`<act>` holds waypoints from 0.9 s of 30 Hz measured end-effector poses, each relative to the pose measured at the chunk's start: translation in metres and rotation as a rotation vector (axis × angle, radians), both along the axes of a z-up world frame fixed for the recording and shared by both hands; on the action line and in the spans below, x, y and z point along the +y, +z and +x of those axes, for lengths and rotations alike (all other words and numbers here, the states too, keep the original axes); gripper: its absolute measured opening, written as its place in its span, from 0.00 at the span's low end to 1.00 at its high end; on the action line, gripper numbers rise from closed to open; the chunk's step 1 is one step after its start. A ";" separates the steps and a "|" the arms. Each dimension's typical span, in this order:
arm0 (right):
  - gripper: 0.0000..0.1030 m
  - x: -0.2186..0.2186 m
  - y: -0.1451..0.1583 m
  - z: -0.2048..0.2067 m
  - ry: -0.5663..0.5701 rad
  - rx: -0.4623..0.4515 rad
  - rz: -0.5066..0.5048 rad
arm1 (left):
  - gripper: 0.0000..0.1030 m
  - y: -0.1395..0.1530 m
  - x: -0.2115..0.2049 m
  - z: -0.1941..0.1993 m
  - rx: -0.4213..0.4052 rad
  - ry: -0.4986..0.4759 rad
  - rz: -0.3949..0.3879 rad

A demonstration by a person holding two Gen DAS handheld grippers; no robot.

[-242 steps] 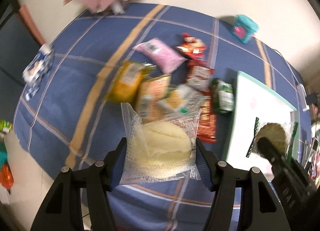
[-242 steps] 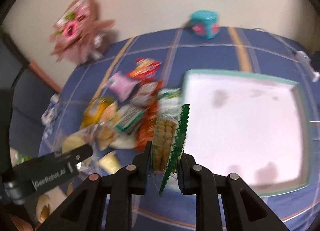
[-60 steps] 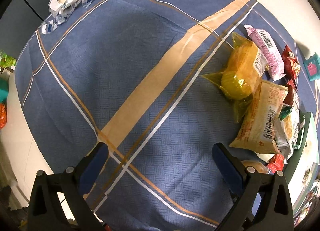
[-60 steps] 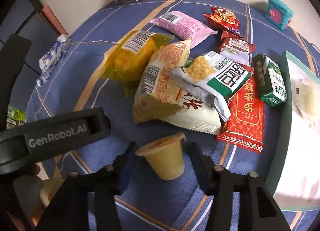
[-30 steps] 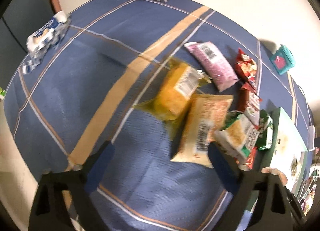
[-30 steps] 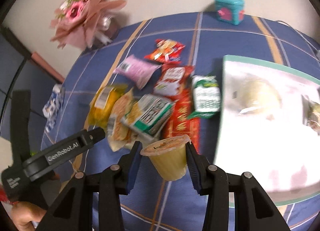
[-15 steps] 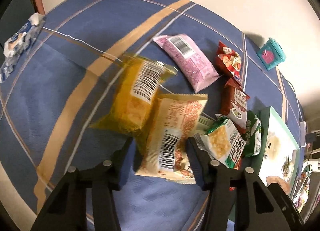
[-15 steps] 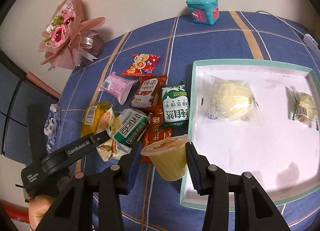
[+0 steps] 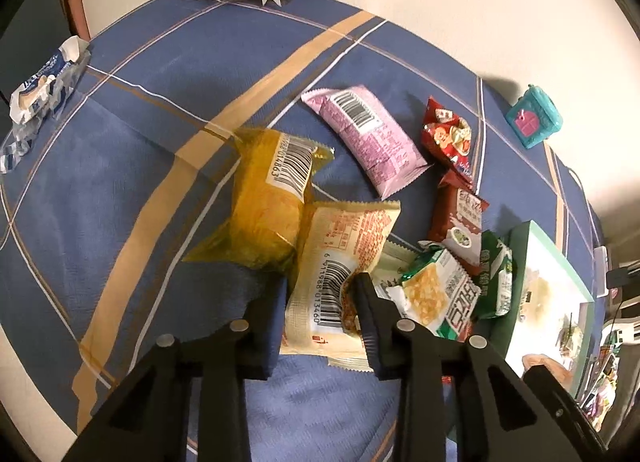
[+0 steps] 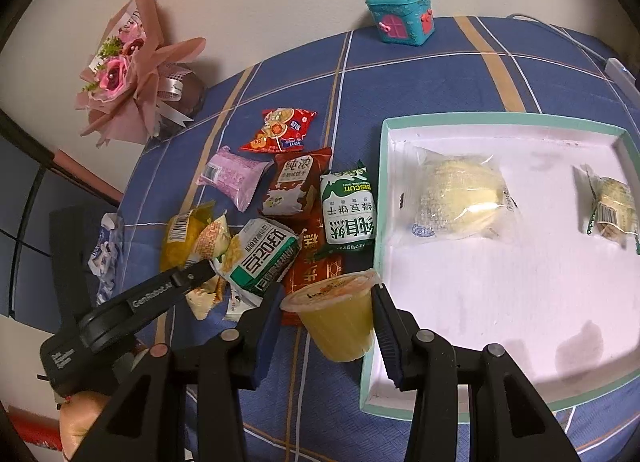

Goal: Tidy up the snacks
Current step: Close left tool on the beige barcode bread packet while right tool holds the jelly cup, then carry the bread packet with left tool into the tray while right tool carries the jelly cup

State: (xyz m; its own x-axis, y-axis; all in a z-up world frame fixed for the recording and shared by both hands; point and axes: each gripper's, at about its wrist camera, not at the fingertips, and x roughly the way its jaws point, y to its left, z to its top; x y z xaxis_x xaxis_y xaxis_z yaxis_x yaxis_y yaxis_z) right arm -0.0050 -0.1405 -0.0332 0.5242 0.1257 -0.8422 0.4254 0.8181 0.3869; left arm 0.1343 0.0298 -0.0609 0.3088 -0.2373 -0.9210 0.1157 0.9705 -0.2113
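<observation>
My right gripper (image 10: 326,312) is shut on a yellow jelly cup (image 10: 338,316) and holds it above the tablecloth, just left of the white tray (image 10: 376,190). The tray holds a clear-wrapped bun (image 10: 464,198) and a small cookie pack (image 10: 612,208). My left gripper (image 9: 320,302) has its jaws closed in around the near end of a cream and orange snack pack (image 9: 340,274), beside a yellow bag (image 9: 268,206). The left gripper also shows in the right wrist view (image 10: 168,290), over the snack pile.
Loose snacks lie on the blue plaid cloth: a pink pack (image 9: 364,134), a red candy bag (image 9: 448,134), a dark red pack (image 9: 460,218), green biscuit packs (image 10: 348,210). A teal toy box (image 10: 402,16) and a pink bouquet (image 10: 132,70) stand at the back. A blue wrapper (image 9: 44,82) lies far left.
My left gripper has moved in over the snack pile and narrowed its jaws around the cream and orange pack. My right gripper took the jelly cup off the cloth and carried it toward the tray.
</observation>
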 end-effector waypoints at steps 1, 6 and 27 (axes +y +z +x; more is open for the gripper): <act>0.45 -0.001 0.000 0.000 -0.002 0.000 0.001 | 0.27 0.003 0.001 -0.001 -0.004 0.003 -0.011; 0.45 -0.005 0.001 -0.004 -0.014 0.002 0.007 | 0.08 0.018 0.008 -0.006 -0.042 0.013 -0.031; 0.46 -0.012 -0.011 -0.007 -0.022 0.044 0.034 | 0.42 -0.017 -0.003 -0.001 0.014 -0.013 -0.025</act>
